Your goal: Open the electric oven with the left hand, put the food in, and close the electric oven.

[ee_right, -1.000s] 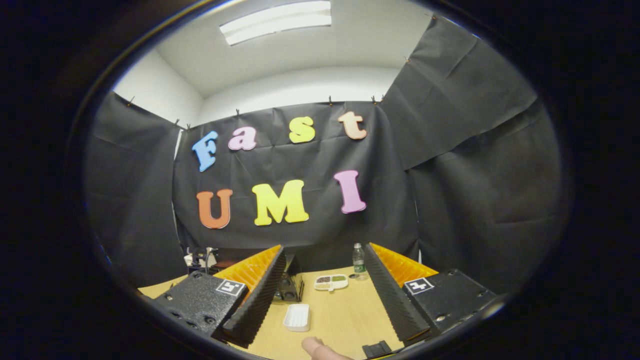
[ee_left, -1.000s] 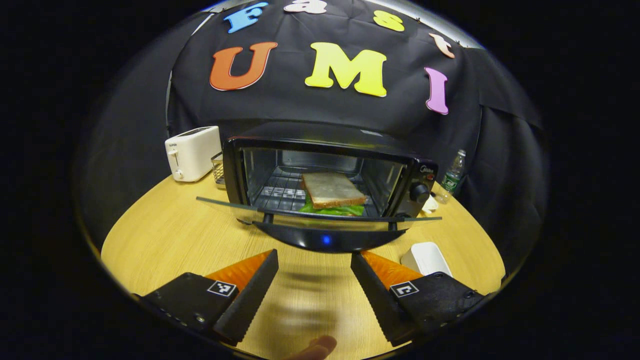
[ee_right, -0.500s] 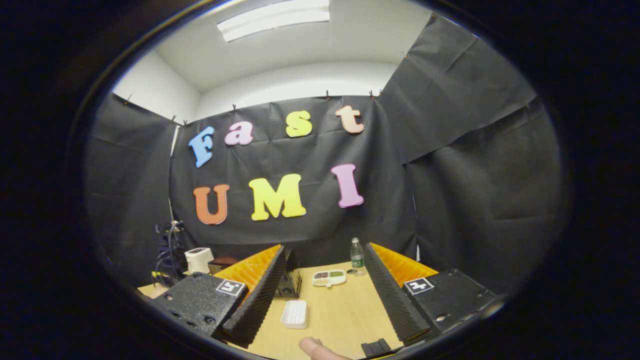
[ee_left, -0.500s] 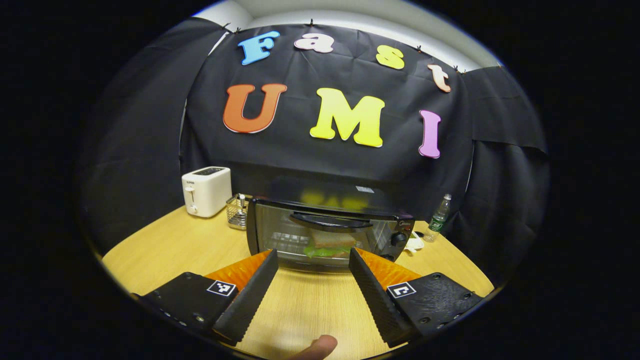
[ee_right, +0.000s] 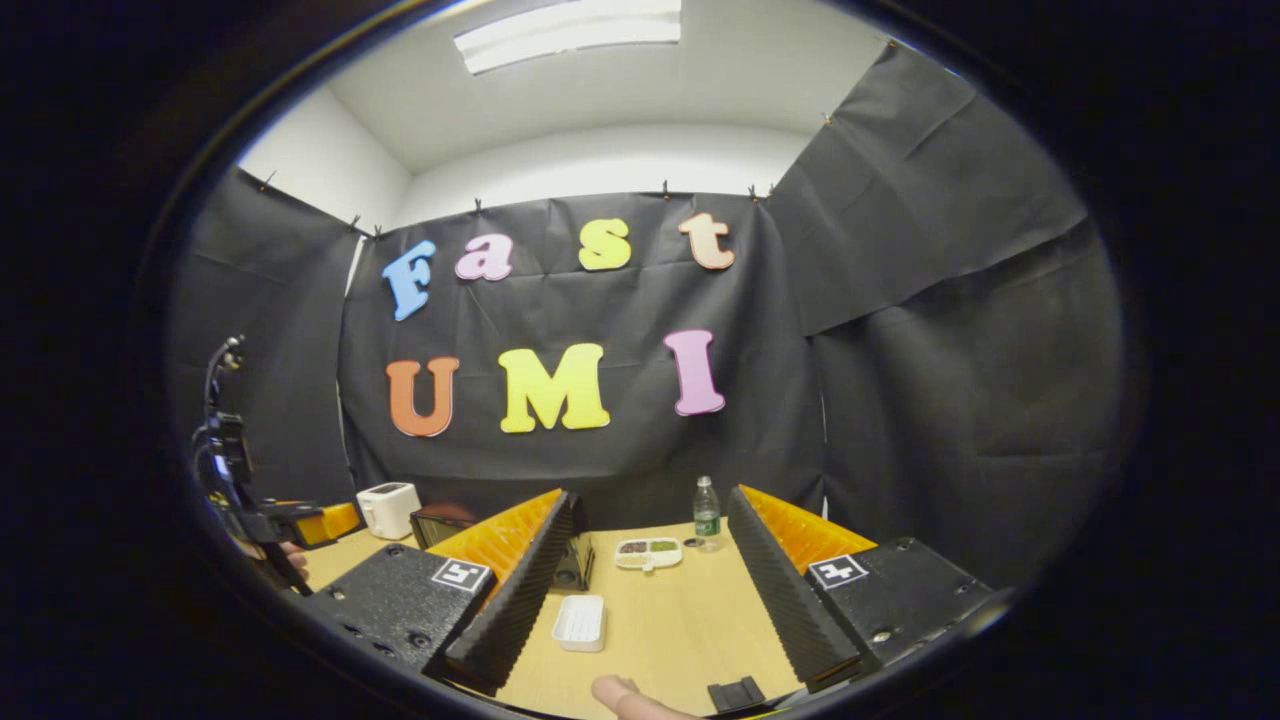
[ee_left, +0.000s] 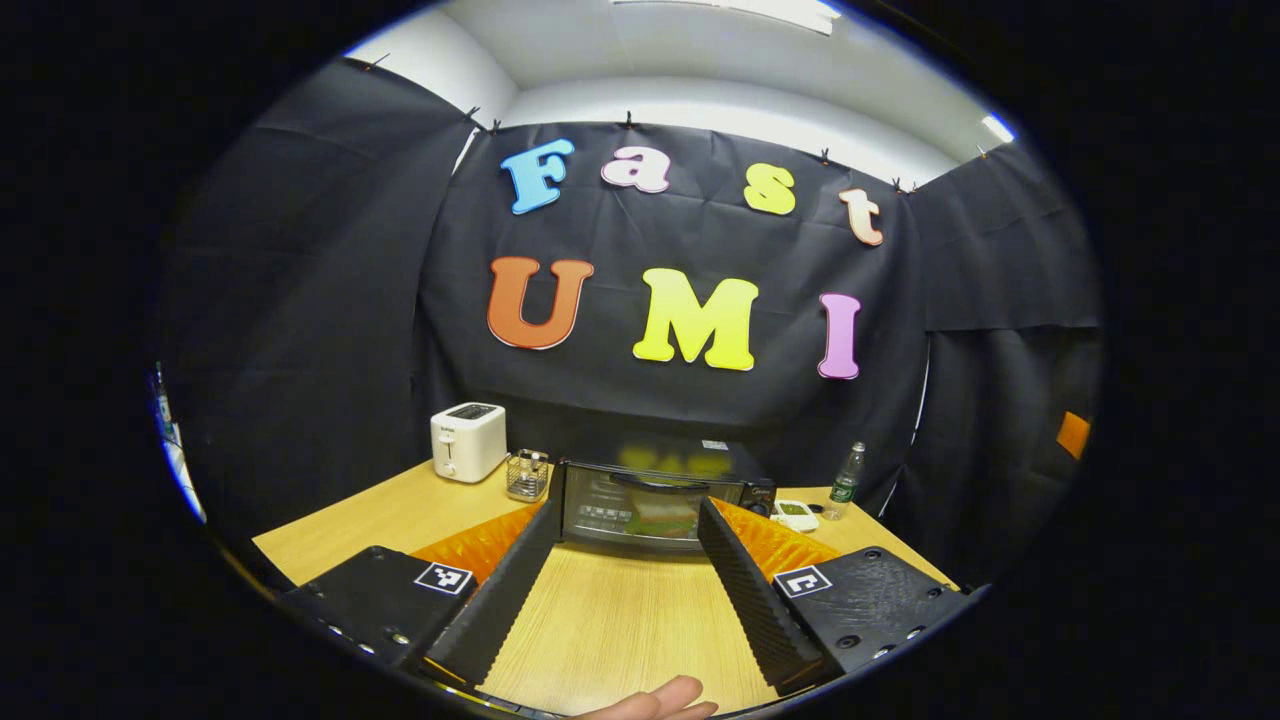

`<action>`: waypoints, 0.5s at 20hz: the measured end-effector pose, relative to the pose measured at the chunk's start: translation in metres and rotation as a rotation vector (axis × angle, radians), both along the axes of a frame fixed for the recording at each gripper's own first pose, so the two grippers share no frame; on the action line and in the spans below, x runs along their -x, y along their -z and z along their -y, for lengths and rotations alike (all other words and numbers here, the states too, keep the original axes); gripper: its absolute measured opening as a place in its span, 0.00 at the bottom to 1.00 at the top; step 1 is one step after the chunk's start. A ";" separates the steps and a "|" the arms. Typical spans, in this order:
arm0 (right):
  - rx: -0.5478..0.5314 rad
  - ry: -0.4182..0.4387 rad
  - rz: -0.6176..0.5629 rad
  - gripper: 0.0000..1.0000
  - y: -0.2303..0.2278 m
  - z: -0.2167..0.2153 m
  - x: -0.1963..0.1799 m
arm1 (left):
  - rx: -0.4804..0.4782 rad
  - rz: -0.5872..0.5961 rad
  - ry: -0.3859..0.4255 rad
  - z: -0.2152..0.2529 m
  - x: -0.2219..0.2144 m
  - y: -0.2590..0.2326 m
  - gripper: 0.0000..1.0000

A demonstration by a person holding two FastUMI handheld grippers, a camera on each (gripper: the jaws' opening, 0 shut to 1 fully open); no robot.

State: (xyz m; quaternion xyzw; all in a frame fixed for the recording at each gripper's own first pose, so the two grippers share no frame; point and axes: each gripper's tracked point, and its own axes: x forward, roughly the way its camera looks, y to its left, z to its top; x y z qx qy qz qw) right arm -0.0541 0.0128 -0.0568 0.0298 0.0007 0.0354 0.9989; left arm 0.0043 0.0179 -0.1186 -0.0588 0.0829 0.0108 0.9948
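Orange-backed fingers of the left hand-held gripper are seen spread wide over bare worktop, nothing held. Electric oven is seen beyond the fingertips at the back of the worktop, door up against its front, food dimly visible behind the glass. White toaster and wire basket are placed to its left, water bottle to its right. Right hand-held gripper is likewise held wide and empty, with a white tray lying on the worktop between its fingers.
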 end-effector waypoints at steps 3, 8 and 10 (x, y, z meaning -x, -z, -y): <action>0.027 -0.008 0.009 0.94 -0.004 -0.006 0.007 | -0.029 0.029 -0.004 0.004 0.035 -0.024 0.94; 0.065 -0.041 0.013 0.94 -0.005 -0.018 0.022 | -0.061 0.058 -0.046 0.000 0.071 -0.040 0.93; 0.070 -0.054 0.016 0.94 -0.004 -0.022 0.027 | -0.049 0.065 -0.024 0.010 0.074 -0.040 0.93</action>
